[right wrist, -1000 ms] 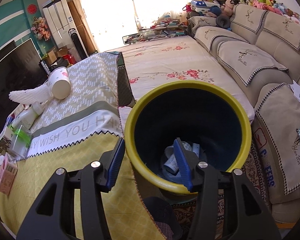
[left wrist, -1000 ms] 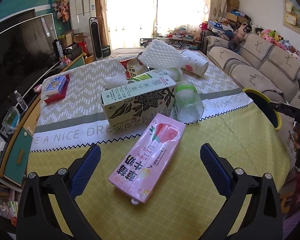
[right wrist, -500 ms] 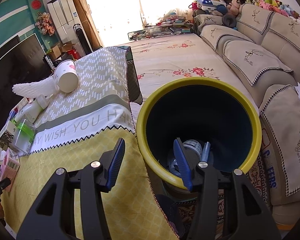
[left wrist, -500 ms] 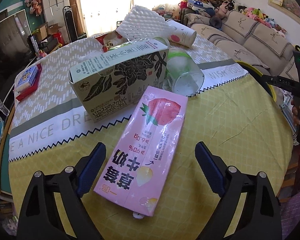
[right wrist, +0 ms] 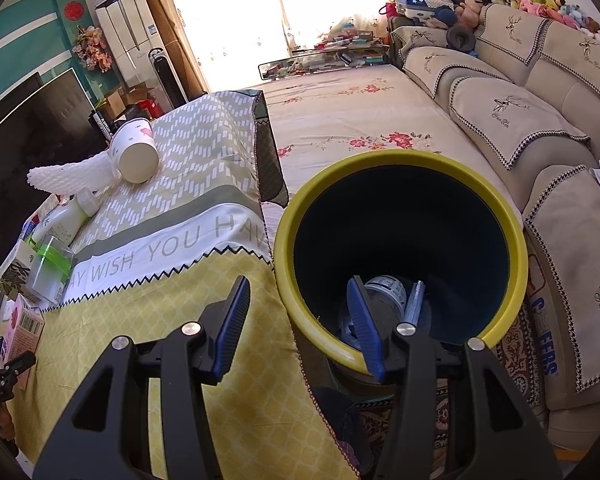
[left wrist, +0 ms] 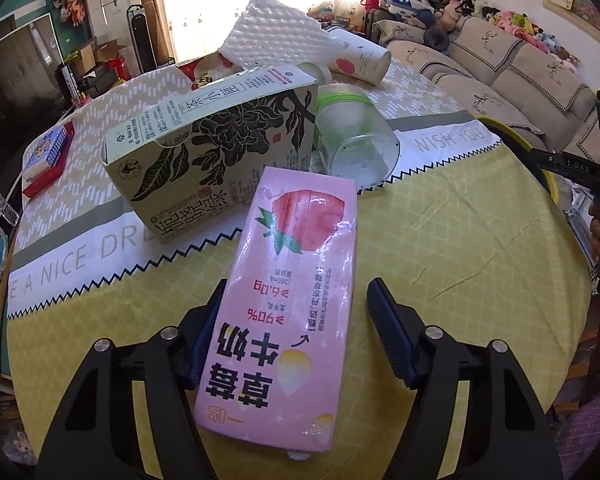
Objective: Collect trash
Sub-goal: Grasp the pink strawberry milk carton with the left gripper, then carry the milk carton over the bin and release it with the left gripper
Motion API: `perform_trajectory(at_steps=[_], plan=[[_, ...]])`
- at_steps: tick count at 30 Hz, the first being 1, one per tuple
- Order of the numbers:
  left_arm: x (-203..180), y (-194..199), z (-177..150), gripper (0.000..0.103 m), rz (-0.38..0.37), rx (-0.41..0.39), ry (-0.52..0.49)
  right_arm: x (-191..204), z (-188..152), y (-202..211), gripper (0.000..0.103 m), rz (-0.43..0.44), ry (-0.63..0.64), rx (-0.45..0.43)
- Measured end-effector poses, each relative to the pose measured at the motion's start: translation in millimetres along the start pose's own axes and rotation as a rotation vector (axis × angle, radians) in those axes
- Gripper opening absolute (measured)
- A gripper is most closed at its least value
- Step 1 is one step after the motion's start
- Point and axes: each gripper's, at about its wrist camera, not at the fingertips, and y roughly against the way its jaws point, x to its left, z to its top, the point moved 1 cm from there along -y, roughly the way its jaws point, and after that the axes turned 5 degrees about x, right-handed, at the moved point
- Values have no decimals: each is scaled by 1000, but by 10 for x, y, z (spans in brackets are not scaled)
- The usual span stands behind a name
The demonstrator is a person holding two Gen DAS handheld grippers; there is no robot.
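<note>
The left wrist view looks down on a desk [left wrist: 480,240] covered by a yellow, white and green patterned cloth. In the lower centre of the frame, the left hand-held gripper [left wrist: 292,336] straddles a pink strawberry milk carton [left wrist: 284,304] that lies flat on the cloth. Its jaws are closing with the carton between them. The left blue pad sits right at the carton's edge, while the right pad stands a little apart from it.

Just beyond the pink carton, in the middle of the frame, a green tea box [left wrist: 216,152] with a black flower print lies on its side. To its right a clear plastic cup [left wrist: 356,144] with a green band lies tipped over. Further back are a white foam sheet [left wrist: 276,36] and a paper cup [left wrist: 360,60] on its side. A sofa runs along the upper right.

In the right wrist view, the right hand-held gripper [right wrist: 300,328] clamps the near yellow rim of a dark trash bin [right wrist: 512,248] in the lower centre of the frame. One pad is outside the wall and the other is inside. The bin stands just beside the desk edge, and some discarded containers lie at its bottom. The pink carton shows at the far left edge of this frame.
</note>
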Motion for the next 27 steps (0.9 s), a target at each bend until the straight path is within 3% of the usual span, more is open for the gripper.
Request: perform_trajectory(at_steps=[4, 11, 18, 23, 27], plan=[[8, 6, 14, 51, 2, -3, 4, -12, -4, -17, 48, 2, -7, 2], [-47, 54, -3, 50, -2, 7, 21, 25, -13, -39, 48, 13, -2, 8], [-345, 358, 40, 50, 12, -71, -40, -29, -31, 36, 48, 19, -13, -5], [-679, 533, 186, 50, -24, -110, -96, -152, -80, 139, 48, 14, -35, -22], [-983, 561, 398, 50, -95, -128, -110, -325, -133, 290, 48, -3, -60, -50]])
